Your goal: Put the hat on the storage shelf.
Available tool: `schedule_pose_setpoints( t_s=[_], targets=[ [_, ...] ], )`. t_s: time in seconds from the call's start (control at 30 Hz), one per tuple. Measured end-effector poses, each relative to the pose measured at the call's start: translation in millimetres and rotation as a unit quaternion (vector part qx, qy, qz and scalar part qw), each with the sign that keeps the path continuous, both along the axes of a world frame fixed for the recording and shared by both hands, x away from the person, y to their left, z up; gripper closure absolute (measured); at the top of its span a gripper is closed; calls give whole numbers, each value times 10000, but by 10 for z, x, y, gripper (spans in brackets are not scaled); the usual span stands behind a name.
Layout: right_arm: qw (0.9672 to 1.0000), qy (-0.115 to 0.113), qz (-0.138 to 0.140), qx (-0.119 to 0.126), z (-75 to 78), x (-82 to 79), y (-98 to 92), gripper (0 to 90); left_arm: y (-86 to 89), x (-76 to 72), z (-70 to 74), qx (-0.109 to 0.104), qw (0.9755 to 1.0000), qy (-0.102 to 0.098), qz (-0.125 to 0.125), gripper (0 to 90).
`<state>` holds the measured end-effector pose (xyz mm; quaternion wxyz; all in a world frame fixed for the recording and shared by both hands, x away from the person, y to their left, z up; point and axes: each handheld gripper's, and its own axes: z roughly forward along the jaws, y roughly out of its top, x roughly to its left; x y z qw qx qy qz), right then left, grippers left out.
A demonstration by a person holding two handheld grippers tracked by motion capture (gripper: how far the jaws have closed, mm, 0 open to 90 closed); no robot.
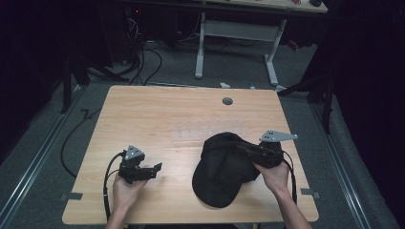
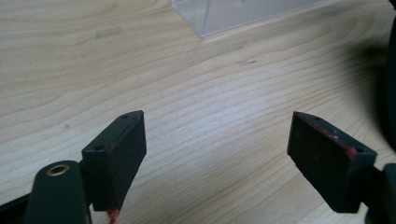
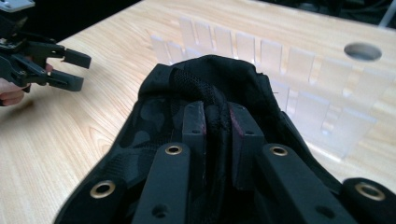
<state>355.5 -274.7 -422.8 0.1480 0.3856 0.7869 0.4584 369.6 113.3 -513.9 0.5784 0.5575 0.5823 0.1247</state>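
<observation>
1. A black fabric baseball cap (image 1: 224, 167) lies on the right half of the light wooden table (image 1: 157, 119), its flat brim toward the person's edge and slightly left, its rounded crown farther from the person and to the right; the long axis runs brim to crown on that slant.
2. The right gripper (image 3: 217, 126) sits at the cap's right side, jaws nearly closed and pinching a fold of the dark cloth and mesh between them.
3. The left gripper (image 1: 152, 170) rests low over the table's left half, well apart from the cap, jaws spread wide with bare wood between them.
4. From above the cap is so dark that its seams and panels are hard to make out, and the right gripper's body blends into it.
5. A clear plastic rack with upright slotted dividers (image 3: 261, 60) stands just beyond the cap; from above it is barely visible. Whether anything sits in its slots I cannot tell.
6. A round grey hole (image 1: 227, 101) marks the table's far side.
</observation>
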Motion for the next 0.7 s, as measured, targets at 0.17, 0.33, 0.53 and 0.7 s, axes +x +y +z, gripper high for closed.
schedule_pose_setpoints(
  t_s=[0.17,0.33,0.53,0.7],
  targets=[
    [9997,-212,132,-16,134,-38,22,794,-86,-38,136,-26,9997,-170,-195,199],
    [9991,-357,245,0,244,-39,29,794,-189,-57,263,-118,9986,-262,-436,196],
    [9978,-541,382,-2,360,-48,48,795,-296,-67,386,-155,9971,-315,-670,190],
    [9965,-644,538,26,444,-48,79,795,-381,-71,484,-180,9953,-346,-883,189]
  ],
)
